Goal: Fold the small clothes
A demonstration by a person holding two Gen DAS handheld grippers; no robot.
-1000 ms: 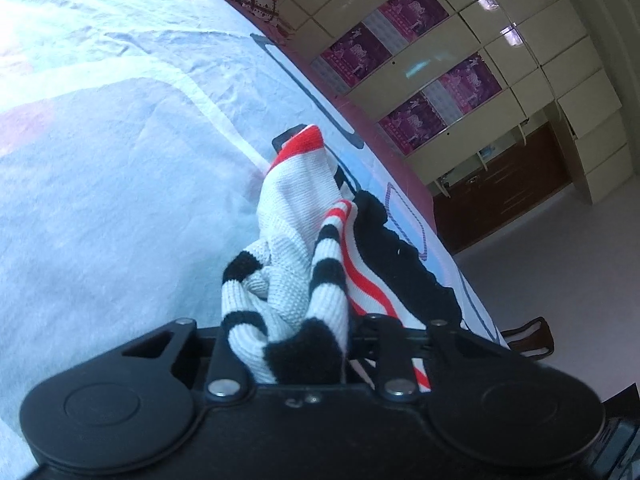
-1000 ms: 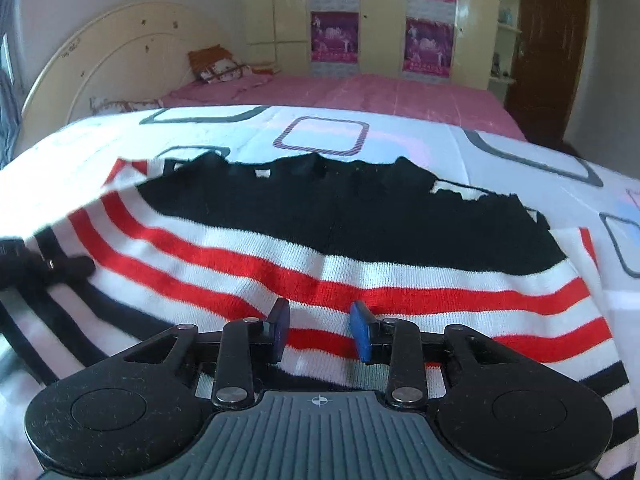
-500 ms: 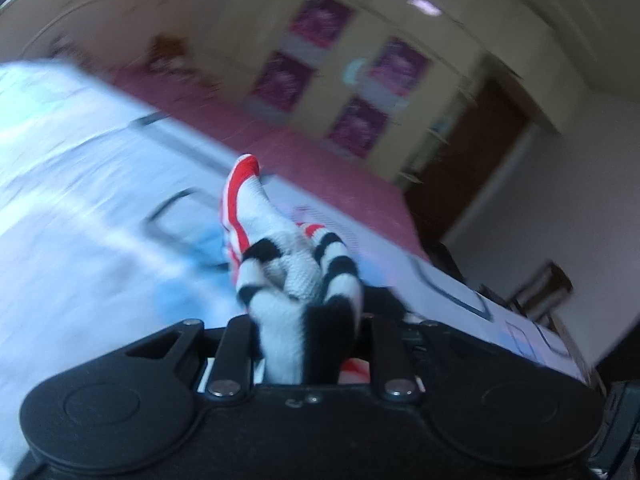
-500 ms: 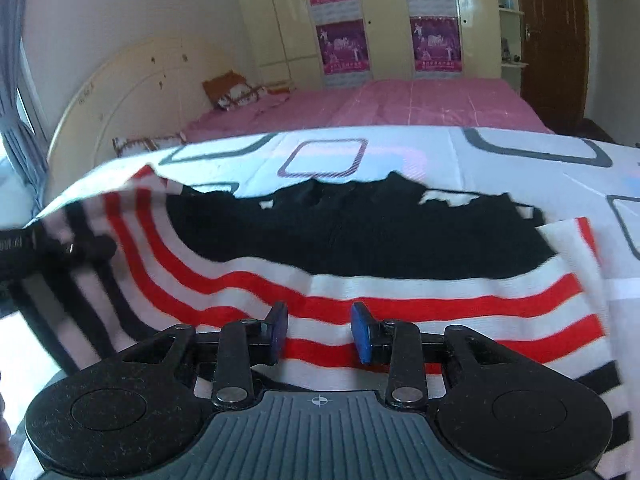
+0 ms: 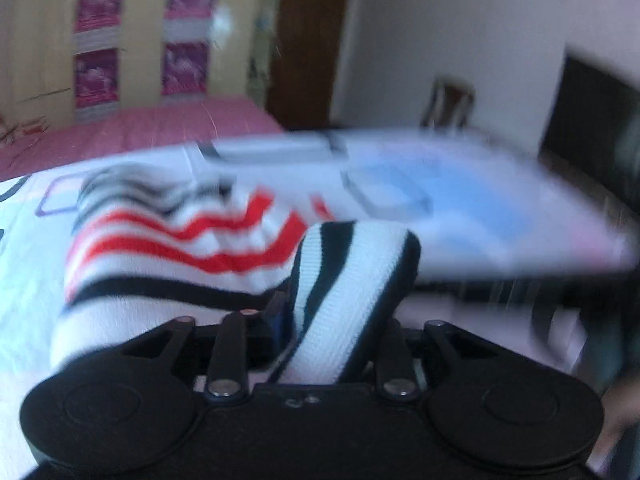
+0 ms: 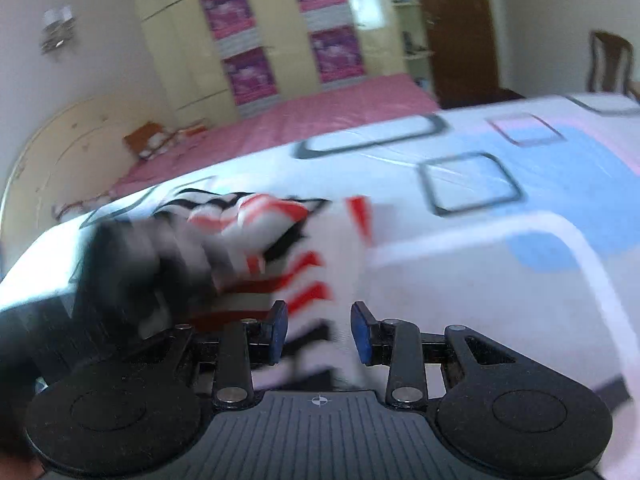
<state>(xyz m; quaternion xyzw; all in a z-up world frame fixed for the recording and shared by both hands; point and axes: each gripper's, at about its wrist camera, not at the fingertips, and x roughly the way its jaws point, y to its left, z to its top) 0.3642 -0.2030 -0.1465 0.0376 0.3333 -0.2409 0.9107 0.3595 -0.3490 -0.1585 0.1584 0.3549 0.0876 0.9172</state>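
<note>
Moved: we see the striped garment bunched, no longer spread flat.
Left gripper: jaws just widened, fabric between.
Right gripper: partly open, over cloth; grip unclear.
Right view only: headboard.

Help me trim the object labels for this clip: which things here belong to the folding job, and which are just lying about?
Part of the job:
- striped knit garment
- left gripper, jaws just opening, a striped fold still between them
- right gripper, fabric between its blue pads
- patterned bedsheet used as the work surface

Just lying about:
- pink bedspread
- wardrobe
- wooden chair
</note>
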